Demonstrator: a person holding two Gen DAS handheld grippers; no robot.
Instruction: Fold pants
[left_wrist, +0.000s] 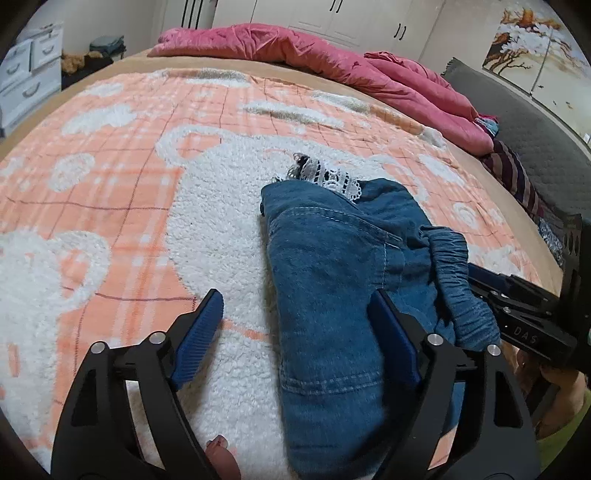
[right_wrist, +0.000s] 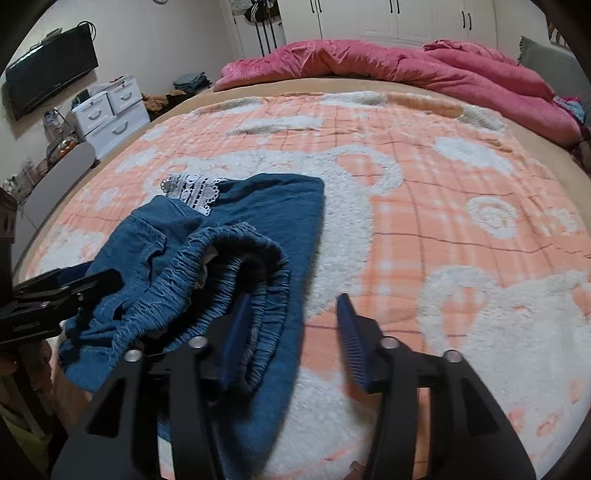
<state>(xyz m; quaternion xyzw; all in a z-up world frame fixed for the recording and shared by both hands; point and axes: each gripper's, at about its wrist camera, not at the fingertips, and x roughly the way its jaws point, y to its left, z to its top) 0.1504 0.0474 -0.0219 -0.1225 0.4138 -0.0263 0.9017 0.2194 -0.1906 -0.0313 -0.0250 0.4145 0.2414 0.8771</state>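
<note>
Your left gripper and right gripper both have jaws apart, straddling the pants on the bed, apparently to flatten the fold.

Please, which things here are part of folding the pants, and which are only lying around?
For the job:
- denim pants, with lace trim
- left gripper, open
- right gripper, open
- peach and white blanket, the folding surface

Just lying about:
- pink duvet
- television
- white drawers
- wall painting
</note>
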